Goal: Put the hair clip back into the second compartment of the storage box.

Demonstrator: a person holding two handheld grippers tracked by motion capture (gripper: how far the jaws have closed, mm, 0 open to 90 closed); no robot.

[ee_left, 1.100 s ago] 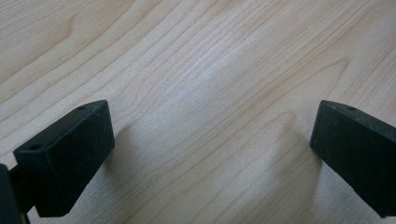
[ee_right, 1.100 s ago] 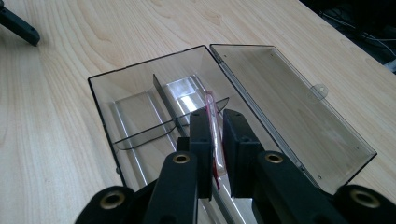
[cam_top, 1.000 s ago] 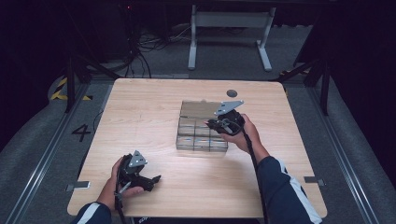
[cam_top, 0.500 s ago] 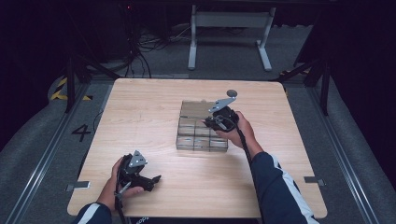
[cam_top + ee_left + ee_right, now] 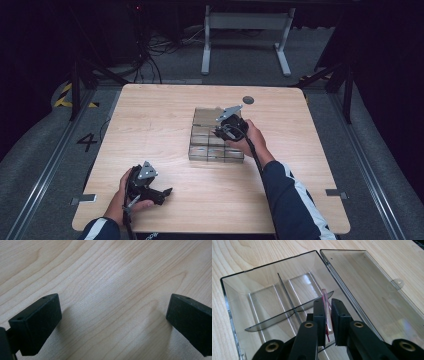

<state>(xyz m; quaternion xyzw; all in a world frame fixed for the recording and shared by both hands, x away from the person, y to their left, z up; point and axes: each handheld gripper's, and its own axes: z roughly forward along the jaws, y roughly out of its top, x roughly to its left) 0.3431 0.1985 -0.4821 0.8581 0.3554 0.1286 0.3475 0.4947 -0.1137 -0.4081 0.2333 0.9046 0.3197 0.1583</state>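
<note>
A clear plastic compartment box point(image 5: 200, 152) lies mid-table with its lid point(image 5: 372, 290) swung open flat beside it. Thin dividers point(image 5: 287, 300) split the box's tray point(image 5: 227, 290) into compartments. My right gripper point(image 5: 220, 132) hangs over the box, pointing down into it. In the right gripper view, the right gripper point(image 5: 328, 302) is shut on a thin, flat, clear-and-pink piece point(image 5: 325, 296) that stands on edge between the pads. My left gripper point(image 5: 162, 192) rests at the table's front left, far from the box. In the left gripper view, the left gripper point(image 5: 115, 315) is open over bare wood.
The wooden table point(image 5: 150, 115) has a small dark round disc point(image 5: 248, 100) near its far edge. A metal stand point(image 5: 245, 30) and cables lie on the dark floor beyond. Bare wood surrounds the box on all sides.
My right gripper has moved left and down, from the box's right edge to over its compartments, still holding the thin piece. The left gripper has stayed put.
</note>
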